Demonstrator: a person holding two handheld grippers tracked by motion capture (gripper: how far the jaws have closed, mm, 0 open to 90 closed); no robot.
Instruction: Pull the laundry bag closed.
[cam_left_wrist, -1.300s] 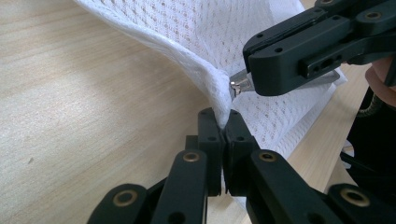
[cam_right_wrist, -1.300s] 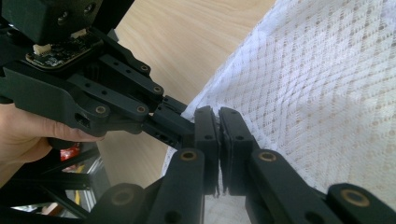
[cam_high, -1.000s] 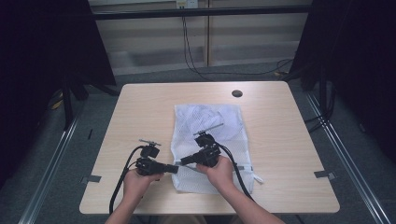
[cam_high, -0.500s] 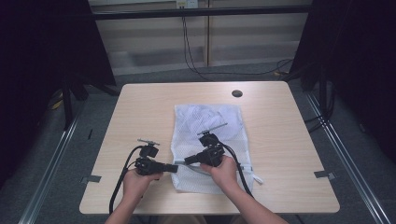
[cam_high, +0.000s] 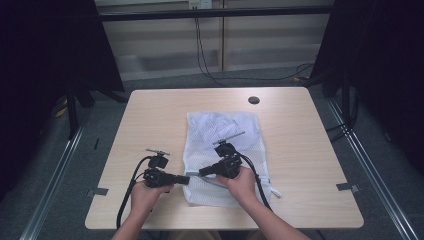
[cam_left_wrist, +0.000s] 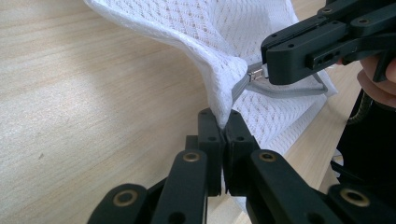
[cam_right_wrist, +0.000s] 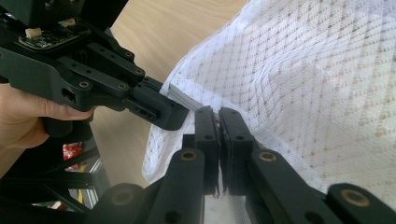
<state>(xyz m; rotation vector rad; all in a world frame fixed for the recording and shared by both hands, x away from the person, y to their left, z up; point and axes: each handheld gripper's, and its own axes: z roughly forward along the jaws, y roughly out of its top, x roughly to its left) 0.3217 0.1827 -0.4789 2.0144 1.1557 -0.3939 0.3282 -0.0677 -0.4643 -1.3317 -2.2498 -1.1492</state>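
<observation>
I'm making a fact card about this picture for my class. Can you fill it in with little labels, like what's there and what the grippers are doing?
Surface: wooden table
Main thing: white mesh bag, lying flat, with a grey zipper
Left gripper: shut, pinching the bag's edge
Right gripper: shut on the zipper pull
Gripper spacing: close together at the bag's near left corner
Holding them: a person's two hands

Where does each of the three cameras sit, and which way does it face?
High view: above the person's side, looking forward and down on the table; forearms, both hands.
Left gripper view: rides the left tool, shut on the mesh bag.
Right gripper view: rides the right tool, at the bag's zipper.
Shared: each gripper view shows the other tool.
</observation>
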